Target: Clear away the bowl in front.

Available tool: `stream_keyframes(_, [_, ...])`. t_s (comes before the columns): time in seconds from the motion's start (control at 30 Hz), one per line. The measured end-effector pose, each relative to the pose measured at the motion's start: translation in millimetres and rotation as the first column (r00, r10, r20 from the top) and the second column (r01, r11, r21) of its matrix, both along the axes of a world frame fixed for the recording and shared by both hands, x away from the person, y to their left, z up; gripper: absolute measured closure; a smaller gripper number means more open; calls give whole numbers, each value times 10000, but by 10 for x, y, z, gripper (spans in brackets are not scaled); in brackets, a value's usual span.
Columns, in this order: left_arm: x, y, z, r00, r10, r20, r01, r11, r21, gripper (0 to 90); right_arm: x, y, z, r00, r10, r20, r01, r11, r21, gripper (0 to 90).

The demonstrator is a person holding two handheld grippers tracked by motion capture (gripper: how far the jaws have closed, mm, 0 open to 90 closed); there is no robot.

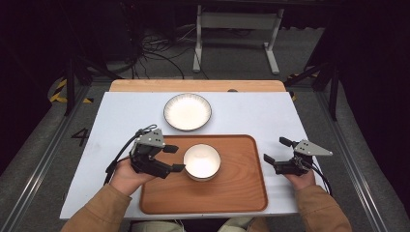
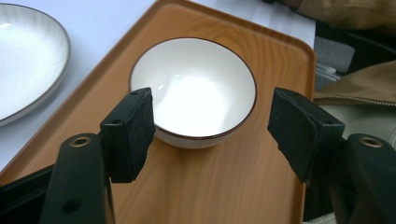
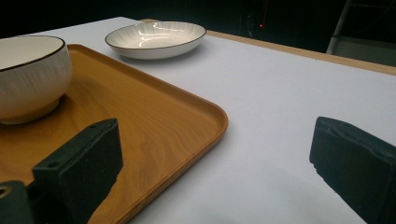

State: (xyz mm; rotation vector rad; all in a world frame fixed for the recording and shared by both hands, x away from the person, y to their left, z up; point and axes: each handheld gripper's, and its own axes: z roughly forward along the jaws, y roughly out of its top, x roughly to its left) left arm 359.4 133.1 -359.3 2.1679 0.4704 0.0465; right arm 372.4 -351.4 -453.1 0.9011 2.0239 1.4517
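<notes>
Both tools wide open, left tool (image 1: 176,158) beside bowl (image 1: 201,161)

A single numeral, "4", is marked in dark paint on the grey floor (image 1: 80,137) left of the table (image 1: 121,116), beside the floor rail. The bowl, the plate, the tray and both grippers carry no legible lettering, label or brand mark.

White plate (image 1: 187,111) on table far side, metal stand (image 1: 237,36) behind.
</notes>
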Motion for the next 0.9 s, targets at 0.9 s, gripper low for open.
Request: stream_keyframes(0.9, [-90,701,-354,9741,2135,752,-1955,9610,-1955,157,-7,-18,1,9999,146,15,-146,9995,266,5])
